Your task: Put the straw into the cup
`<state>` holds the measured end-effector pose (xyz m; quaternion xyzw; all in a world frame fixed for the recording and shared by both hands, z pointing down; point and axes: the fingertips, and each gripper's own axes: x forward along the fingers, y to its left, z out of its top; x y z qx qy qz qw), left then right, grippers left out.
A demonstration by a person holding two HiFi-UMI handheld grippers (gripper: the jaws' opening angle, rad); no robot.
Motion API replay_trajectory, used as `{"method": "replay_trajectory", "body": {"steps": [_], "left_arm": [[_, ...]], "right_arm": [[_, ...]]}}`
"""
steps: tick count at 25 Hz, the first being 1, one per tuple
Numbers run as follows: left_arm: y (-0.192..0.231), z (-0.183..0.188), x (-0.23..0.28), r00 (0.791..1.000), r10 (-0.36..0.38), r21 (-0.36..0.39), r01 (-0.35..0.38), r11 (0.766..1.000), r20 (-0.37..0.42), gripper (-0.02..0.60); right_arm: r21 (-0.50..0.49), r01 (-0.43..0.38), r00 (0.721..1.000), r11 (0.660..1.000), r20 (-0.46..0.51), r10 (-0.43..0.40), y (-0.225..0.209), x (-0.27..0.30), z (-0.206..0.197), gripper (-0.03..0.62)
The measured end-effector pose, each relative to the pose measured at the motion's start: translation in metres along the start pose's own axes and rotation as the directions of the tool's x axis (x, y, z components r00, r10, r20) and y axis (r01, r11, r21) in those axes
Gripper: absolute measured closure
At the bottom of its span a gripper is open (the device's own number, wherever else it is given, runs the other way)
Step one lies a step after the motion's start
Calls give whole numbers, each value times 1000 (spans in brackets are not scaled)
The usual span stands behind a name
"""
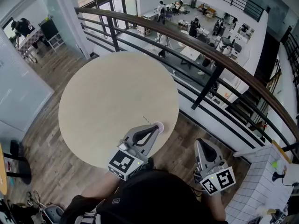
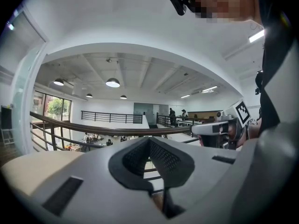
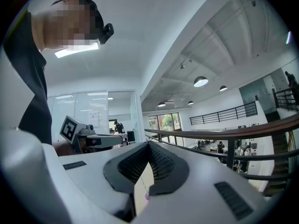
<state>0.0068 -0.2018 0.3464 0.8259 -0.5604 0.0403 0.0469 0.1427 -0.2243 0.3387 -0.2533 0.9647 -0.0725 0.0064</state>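
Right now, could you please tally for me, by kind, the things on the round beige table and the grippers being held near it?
Small pink cup: 1
Thin pale straw: 1
Grey two-jaw grippers: 2, the left gripper and the right gripper
Total: 4

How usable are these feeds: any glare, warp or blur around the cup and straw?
Head view: even daylight, no glare, railing bowed, cup and straw tiny but sharp. Left gripper view: strong fisheye, near jaws soft. Right gripper view: same warp, cup a blurry pink sliver past the jaws.
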Motion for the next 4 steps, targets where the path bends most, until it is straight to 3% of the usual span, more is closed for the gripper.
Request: {"method": "replay_trajectory", "body": {"steps": [4], "left_arm": [[3, -1, -1, 1000, 3, 2, -3, 1000, -8, 575]], "right_arm": [[3, 2, 1000, 1000, -4, -2, 0, 1, -1, 575]]}}
